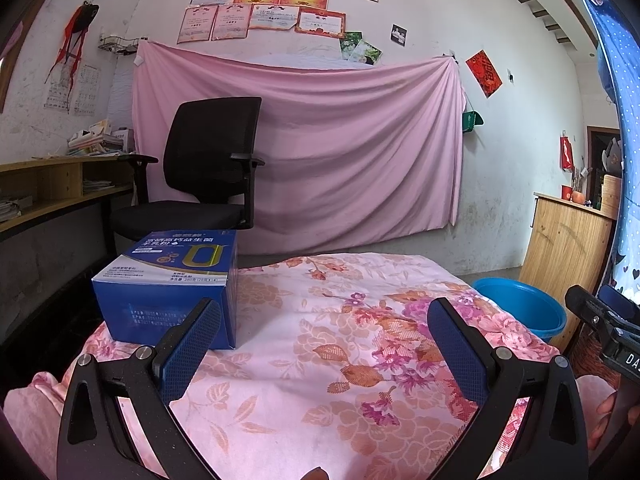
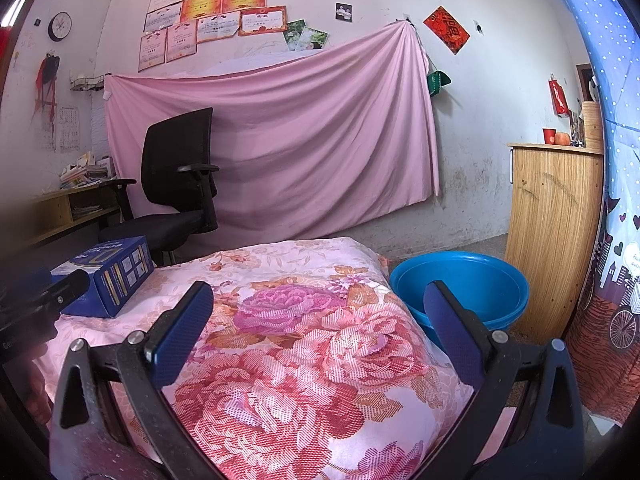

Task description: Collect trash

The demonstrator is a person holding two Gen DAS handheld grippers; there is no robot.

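A blue cardboard box [image 1: 168, 284] lies on the floral pink quilt [image 1: 320, 360], at the left in the left wrist view. My left gripper [image 1: 324, 320] is open; its left pad stands just in front of the box's near right corner, nothing between the fingers. In the right wrist view the same box [image 2: 108, 276] sits far left on the quilt [image 2: 300, 340]. My right gripper [image 2: 320, 304] is open over the quilt, empty. A blue plastic basin [image 2: 460, 288] stands on the floor past the quilt's right edge, partly behind the right finger; the basin [image 1: 520, 304] also shows in the left wrist view.
A black office chair [image 1: 200, 176] stands beyond the quilt, with a wooden desk [image 1: 60, 188] to its left. A pink sheet [image 1: 320, 140] hangs on the far wall. A wooden cabinet [image 2: 556, 232] stands right of the basin. The other gripper's body [image 1: 600, 320] shows at the right edge.
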